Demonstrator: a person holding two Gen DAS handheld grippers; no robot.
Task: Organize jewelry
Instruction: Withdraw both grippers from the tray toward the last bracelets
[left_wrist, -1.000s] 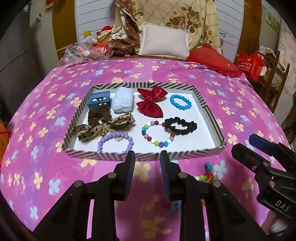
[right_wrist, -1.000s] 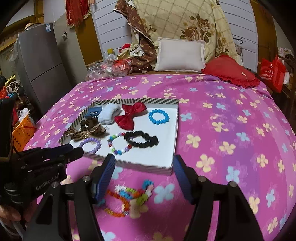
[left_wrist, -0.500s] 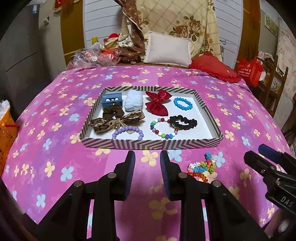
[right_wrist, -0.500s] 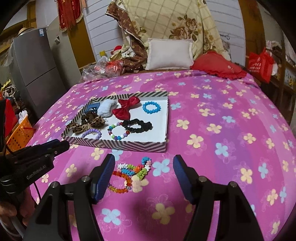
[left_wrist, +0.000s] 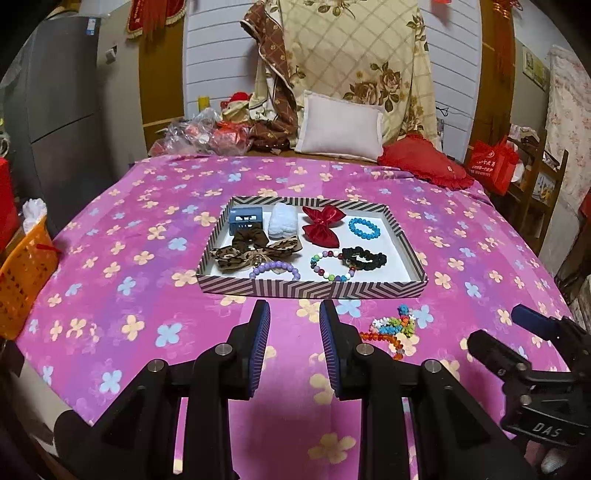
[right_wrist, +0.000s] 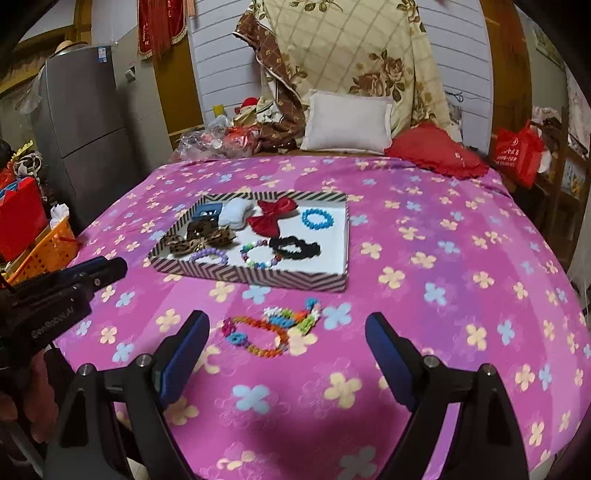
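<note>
A striped-rim tray (left_wrist: 314, 290) (right_wrist: 258, 277) lies on the pink flowered bedspread. In it are a red bow (left_wrist: 322, 225), a blue bead bracelet (left_wrist: 364, 228), a black scrunchie (left_wrist: 364, 257), a multicolour bead bracelet (left_wrist: 330, 266), a purple bead bracelet (left_wrist: 275, 268), leopard bows (left_wrist: 251, 253), a white fluffy item (left_wrist: 282, 221) and a blue clip (left_wrist: 245, 218). Colourful bead bracelets (right_wrist: 273, 328) (left_wrist: 393, 328) lie on the bedspread in front of the tray. My left gripper (left_wrist: 294, 343) is open a little and empty. My right gripper (right_wrist: 286, 354) is open wide and empty, just short of the loose bracelets.
Pillows (left_wrist: 341, 129) and a red cushion (left_wrist: 424, 166) lie at the bed's head. An orange basket (left_wrist: 22, 273) stands left of the bed, a grey fridge (right_wrist: 85, 122) behind it. A red bag (left_wrist: 493, 166) and wooden shelf stand at right.
Both grippers have pulled back and up from the tray, so more of the bed shows. The loose bracelets and tray contents have not moved.
</note>
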